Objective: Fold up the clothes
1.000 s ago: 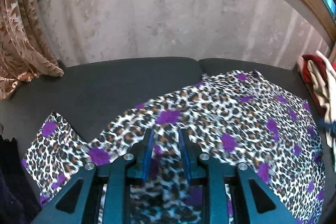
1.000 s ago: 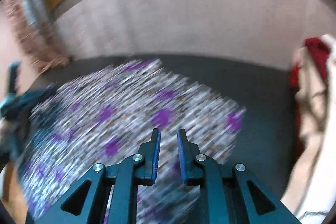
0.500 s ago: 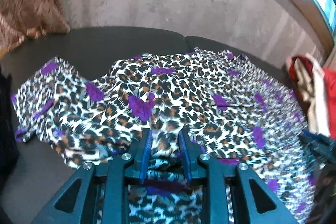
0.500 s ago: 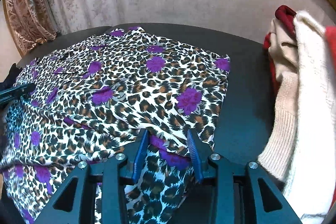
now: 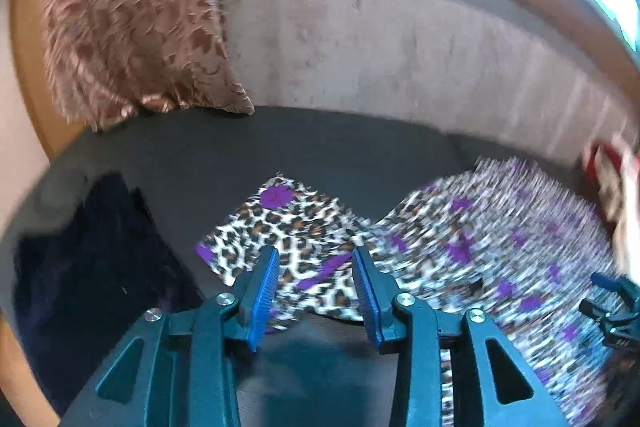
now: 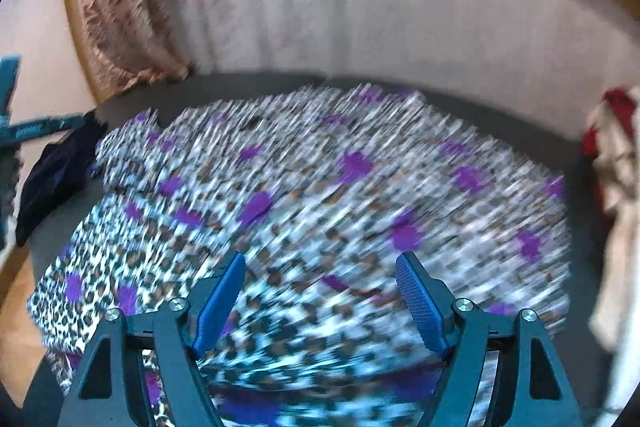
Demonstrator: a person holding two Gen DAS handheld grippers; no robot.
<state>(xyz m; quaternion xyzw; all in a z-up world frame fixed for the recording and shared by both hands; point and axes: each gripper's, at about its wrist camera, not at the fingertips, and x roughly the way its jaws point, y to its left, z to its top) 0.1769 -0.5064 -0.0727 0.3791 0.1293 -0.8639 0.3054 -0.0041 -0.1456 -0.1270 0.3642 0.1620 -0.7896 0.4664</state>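
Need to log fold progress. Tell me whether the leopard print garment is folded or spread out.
Spread out, not folded into a neat stack: the leopard print garment lies rumpled across the dark sofa seat. Both views are motion-blurred, so finer creases cannot be told.

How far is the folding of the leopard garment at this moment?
Done: little that shows; the leopard-print garment lies spread and rumpled on the dark sofa seat. In hand: nothing, since the left gripper and right gripper are both open above the cloth. Left: the folds themselves, plus the red and cream clothes.
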